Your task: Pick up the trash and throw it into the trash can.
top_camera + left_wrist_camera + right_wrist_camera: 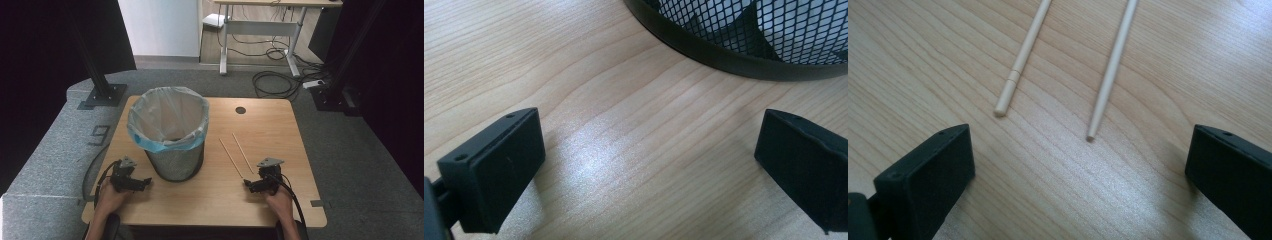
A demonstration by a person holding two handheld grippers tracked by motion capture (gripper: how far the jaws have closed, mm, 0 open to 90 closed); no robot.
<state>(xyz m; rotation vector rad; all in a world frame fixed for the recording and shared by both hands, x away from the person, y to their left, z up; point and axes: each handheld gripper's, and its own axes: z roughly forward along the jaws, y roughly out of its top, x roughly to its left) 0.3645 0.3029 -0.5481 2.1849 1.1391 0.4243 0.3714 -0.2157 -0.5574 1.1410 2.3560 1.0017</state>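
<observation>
In the high view the person's hands rest at six o'clock; the left gripper [131, 181] sits at seven o'clock of the mesh bin [170, 132], and the right gripper [260, 184] just below two chopsticks [236, 152].

The left gripper view shows jaws spread, empty, the bin's base at one o'clock.

The right gripper view shows jaws spread, with both chopstick tips lying between them untouched. Judging by this, nothing has been binned yet.

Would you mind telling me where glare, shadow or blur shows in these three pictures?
High view: even light on the table, dark curtains at both sides. Left gripper view: a pale sheen on the wood between the open jaws, and the bin base slightly soft. Right gripper view: sheen near the right jaw; the chopsticks stay sharp, the jaws blurred.
</observation>
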